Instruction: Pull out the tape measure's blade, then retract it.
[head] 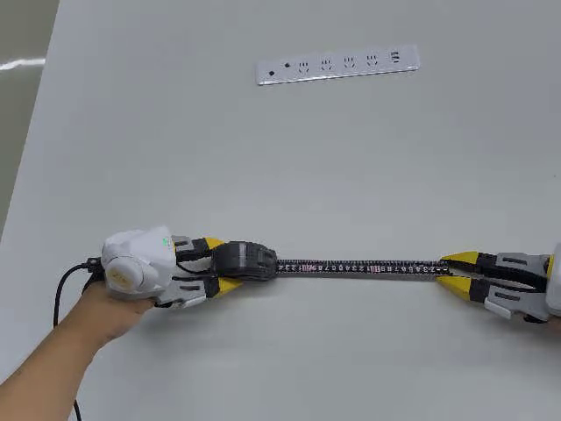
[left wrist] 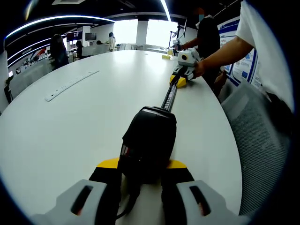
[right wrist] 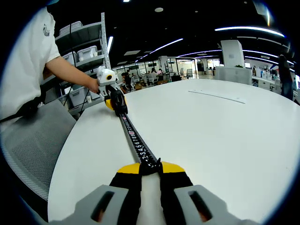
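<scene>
My left gripper [head: 217,264] is clamping the tape case [head: 245,260] on the white worktop [head: 263,167]; the blade [head: 359,267] is lying extended rightward to my right gripper [head: 458,273], which is pinching its tip with jaws closed.

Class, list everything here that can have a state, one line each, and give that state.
tape measure case: clamped between jaws.
blade: extended, stretched between the grippers.
left gripper: shut on the tape measure case.
right gripper: shut on the blade's tip.
power strip: lying flat, nothing plugged in.
</scene>
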{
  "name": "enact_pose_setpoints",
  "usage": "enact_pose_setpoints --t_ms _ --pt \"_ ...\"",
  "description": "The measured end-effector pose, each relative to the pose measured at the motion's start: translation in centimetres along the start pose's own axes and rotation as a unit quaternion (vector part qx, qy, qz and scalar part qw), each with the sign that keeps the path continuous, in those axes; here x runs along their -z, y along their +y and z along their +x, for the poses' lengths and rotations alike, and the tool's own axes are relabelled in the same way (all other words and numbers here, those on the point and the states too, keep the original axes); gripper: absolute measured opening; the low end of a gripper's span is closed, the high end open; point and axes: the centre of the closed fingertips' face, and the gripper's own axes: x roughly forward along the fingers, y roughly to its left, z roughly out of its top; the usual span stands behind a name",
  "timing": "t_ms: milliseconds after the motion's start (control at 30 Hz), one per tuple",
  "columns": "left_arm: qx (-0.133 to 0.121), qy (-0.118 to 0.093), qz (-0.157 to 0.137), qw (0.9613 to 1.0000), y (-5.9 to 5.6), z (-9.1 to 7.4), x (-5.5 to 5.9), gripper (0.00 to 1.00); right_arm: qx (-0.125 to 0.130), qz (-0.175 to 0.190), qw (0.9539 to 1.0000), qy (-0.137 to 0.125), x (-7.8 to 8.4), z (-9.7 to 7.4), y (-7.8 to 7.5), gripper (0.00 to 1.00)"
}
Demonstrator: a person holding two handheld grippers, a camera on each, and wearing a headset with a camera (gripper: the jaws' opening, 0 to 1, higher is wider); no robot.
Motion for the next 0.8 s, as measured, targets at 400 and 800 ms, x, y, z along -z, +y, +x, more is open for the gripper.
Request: enact_pose_setpoints --t_ms 400,800 --pt "-0.010 0.009 0.000 0.9999 0.0 0.0 0.0 0.30 0.004 0.006 1.0000 0.002 0.0 0.1 0.5 0.19" --pt "-0.018 0.008 -0.004 0.9998 -0.1 0.3 0.0 0.42 0.012 0.007 0.9999 0.001 -0.2 0.3 1.0 0.29"
